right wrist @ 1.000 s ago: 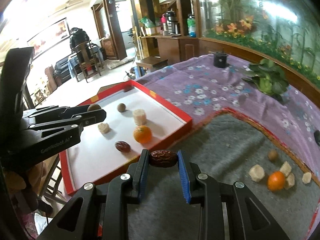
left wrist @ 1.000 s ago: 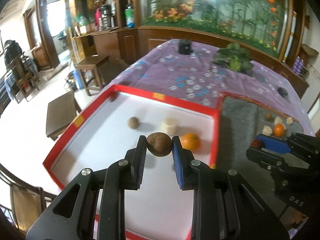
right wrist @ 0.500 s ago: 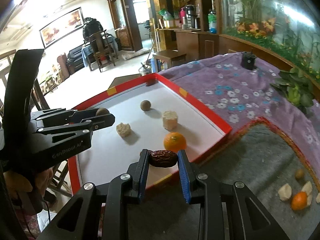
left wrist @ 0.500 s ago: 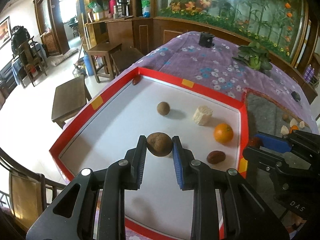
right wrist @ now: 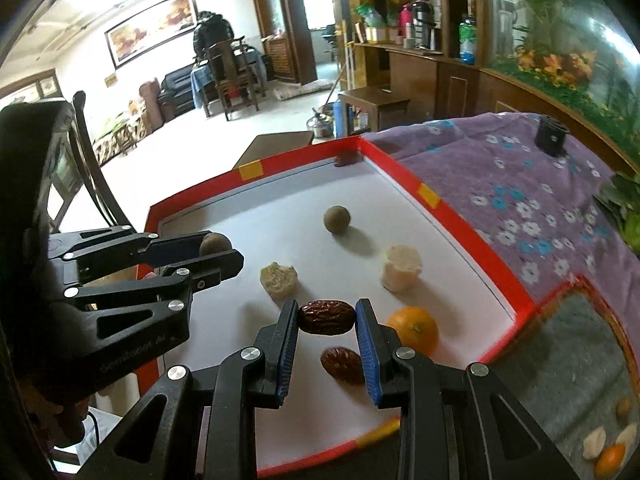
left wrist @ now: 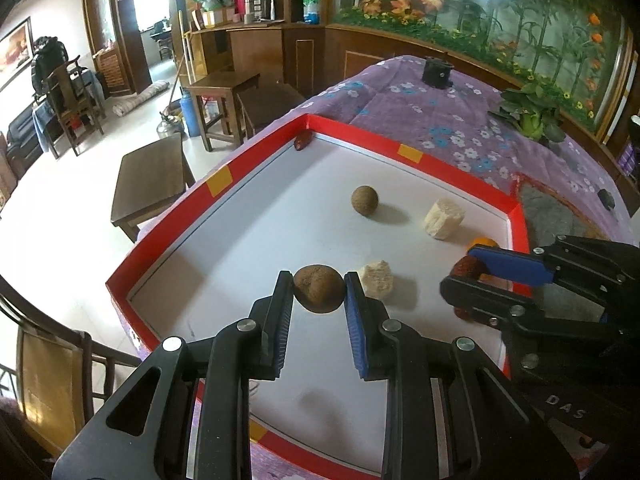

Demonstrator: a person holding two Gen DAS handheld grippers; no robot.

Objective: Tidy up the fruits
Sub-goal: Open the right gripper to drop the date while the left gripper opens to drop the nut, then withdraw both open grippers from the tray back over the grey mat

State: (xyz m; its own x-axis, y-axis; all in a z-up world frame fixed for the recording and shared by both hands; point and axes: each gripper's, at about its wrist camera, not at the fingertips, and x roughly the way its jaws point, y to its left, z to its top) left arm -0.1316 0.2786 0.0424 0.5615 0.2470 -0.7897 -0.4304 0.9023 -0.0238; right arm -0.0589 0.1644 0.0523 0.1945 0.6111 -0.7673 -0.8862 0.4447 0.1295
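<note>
My left gripper is shut on a round brown fruit and holds it above the near part of the red-rimmed white tray. My right gripper is shut on a dark red date, above the tray's near right side. On the tray lie a brown ball fruit, two pale chunks, an orange and a second date. The right gripper also shows in the left wrist view, and the left gripper shows in the right wrist view.
A grey mat to the right of the tray carries more pale pieces and an orange. A small dark red item sits in the tray's far corner. A leafy plant and a black cup stand on the purple floral cloth.
Both grippers have moved left over the tray with their fruit held. The right gripper came from above the grey mat to above the tray, near the lying date.
</note>
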